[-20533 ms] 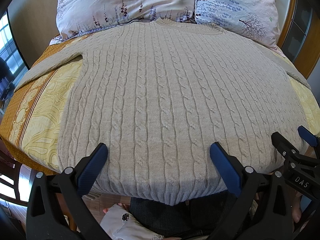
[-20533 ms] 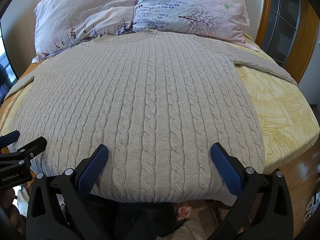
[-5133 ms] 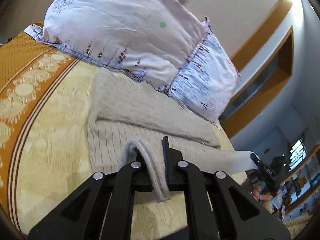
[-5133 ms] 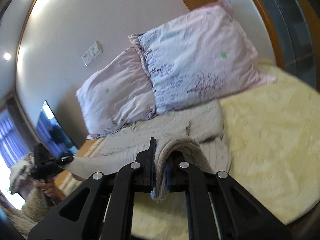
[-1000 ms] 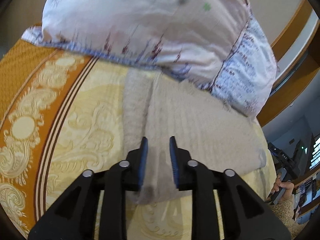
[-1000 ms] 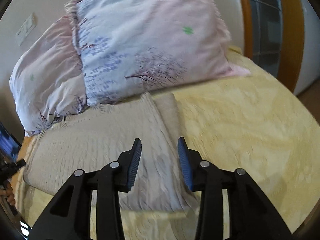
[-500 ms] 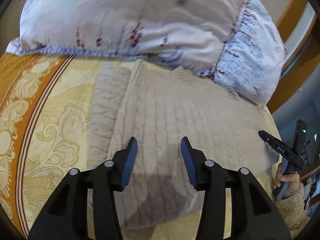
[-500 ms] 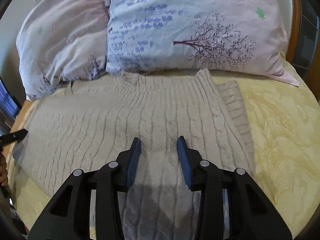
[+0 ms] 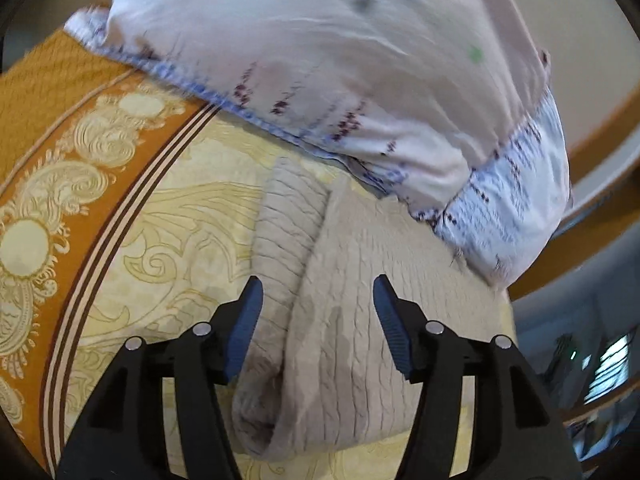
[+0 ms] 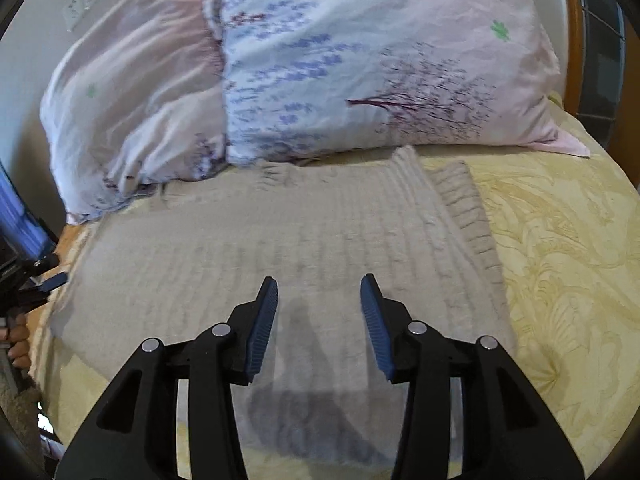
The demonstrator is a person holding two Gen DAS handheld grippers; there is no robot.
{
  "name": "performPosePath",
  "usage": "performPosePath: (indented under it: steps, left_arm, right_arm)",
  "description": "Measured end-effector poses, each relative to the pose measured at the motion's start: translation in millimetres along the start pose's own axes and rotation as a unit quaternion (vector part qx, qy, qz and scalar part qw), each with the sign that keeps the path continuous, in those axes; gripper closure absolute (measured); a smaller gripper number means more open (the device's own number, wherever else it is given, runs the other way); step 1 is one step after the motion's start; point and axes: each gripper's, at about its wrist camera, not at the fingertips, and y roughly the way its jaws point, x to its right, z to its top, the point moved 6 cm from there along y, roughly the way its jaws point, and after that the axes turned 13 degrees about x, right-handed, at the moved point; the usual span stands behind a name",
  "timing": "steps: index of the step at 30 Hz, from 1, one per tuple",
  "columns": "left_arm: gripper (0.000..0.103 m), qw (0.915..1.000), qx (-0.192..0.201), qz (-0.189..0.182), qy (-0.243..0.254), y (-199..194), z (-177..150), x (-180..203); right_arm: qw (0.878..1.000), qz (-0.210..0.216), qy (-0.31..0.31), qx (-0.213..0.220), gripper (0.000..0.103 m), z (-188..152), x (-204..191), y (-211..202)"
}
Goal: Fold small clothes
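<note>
A beige cable-knit sweater point(image 10: 280, 264), folded over on itself, is spread across the yellow patterned bedspread point(image 10: 568, 264) just below two floral pillows point(image 10: 360, 64) at the head edge. Both the left gripper point(image 9: 318, 312) and the right gripper point(image 10: 318, 312) are held with jaws wide apart, apparently just above the knit, nothing gripped

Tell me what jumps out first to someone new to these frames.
The beige cable-knit sweater, already folded into a band, lies across the yellow bedspread just below two floral pillows. In the foreground of each view, the open left gripper and right gripper hover over the knit, holding nothing.
</note>
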Motion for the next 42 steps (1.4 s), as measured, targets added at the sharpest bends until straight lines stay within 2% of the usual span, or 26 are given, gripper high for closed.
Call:
performPosePath:
  steps: [8, 16, 23, 32, 33, 35, 38, 42]
  left_arm:
    - [0.044, 0.9977, -0.024, 0.006, -0.063, 21, -1, -17]
    - [0.041, 0.9983, -0.022, 0.004, -0.054, 29, 2, -11]
    - [0.041, 0.9982, -0.03, -0.007, -0.051, 38, -4, 2]
    - [0.061, 0.9973, -0.042, -0.018, -0.057, 44, -13, 12]
    - [0.065, 0.9975, -0.042, -0.016, -0.055, 44, -13, 12]
    - [0.08, 0.9978, -0.042, -0.009, -0.05, 44, -14, 13]
    - [0.084, 0.9972, -0.039, -0.026, -0.059, 40, -12, 19]
    - [0.086, 0.9963, -0.026, -0.06, -0.056, 31, -3, 50]
  right_arm:
    - [1.0, 0.016, -0.019, 0.0, 0.046, -8, -23, -4]
    - [0.999, 0.011, -0.042, -0.002, 0.039, -15, -27, -1]
    - [0.998, 0.01, -0.055, -0.001, 0.027, -19, -34, 1]
    - [0.999, 0.014, -0.045, 0.002, 0.026, -18, -34, 0]
    - [0.999, 0.014, -0.045, 0.002, 0.026, -18, -34, 0]
    - [0.999, 0.014, -0.043, 0.002, 0.026, -18, -34, 0]
    - [0.999, 0.022, -0.031, 0.003, 0.026, -16, -33, -3]
    - [0.999, 0.041, 0.011, 0.012, 0.026, -8, -24, -13]
